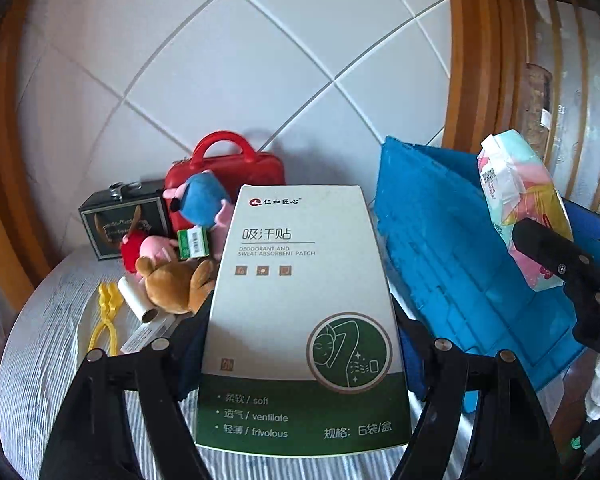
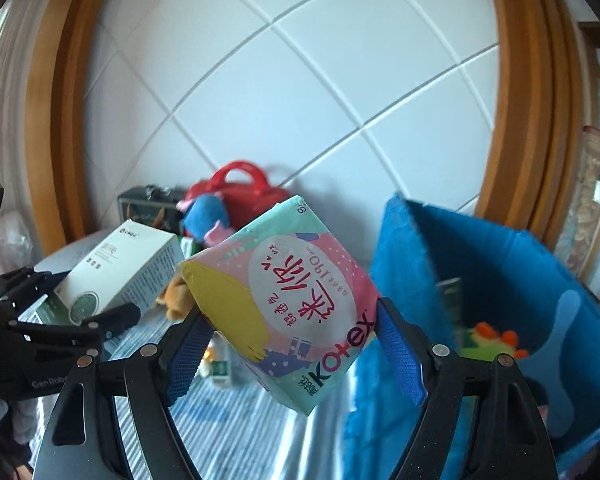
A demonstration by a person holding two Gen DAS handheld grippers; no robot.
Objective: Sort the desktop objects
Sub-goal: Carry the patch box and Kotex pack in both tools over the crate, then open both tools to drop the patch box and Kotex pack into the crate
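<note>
My left gripper point(image 1: 300, 354) is shut on a white and green sweat-patch box point(image 1: 300, 300), held up above the table; the same box point(image 2: 120, 272) shows at the left of the right wrist view. My right gripper point(image 2: 288, 344) is shut on a pink, yellow and mint Kotex pack point(image 2: 284, 304), lifted in the air just left of an open blue fabric bin point(image 2: 500, 280). That pack point(image 1: 520, 208) hangs over the blue bin point(image 1: 452, 248) at the right of the left wrist view. Inside the bin lies a green toy with orange spikes point(image 2: 492, 340).
At the back left a red handbag point(image 1: 224, 176), a black box point(image 1: 116, 216), several plush toys point(image 1: 176, 280), a small green box point(image 1: 194, 243), a white roll point(image 1: 138, 300) and a yellow clip point(image 1: 106, 320) crowd the striped tablecloth point(image 1: 48, 340). Tiled wall and wooden frame stand behind.
</note>
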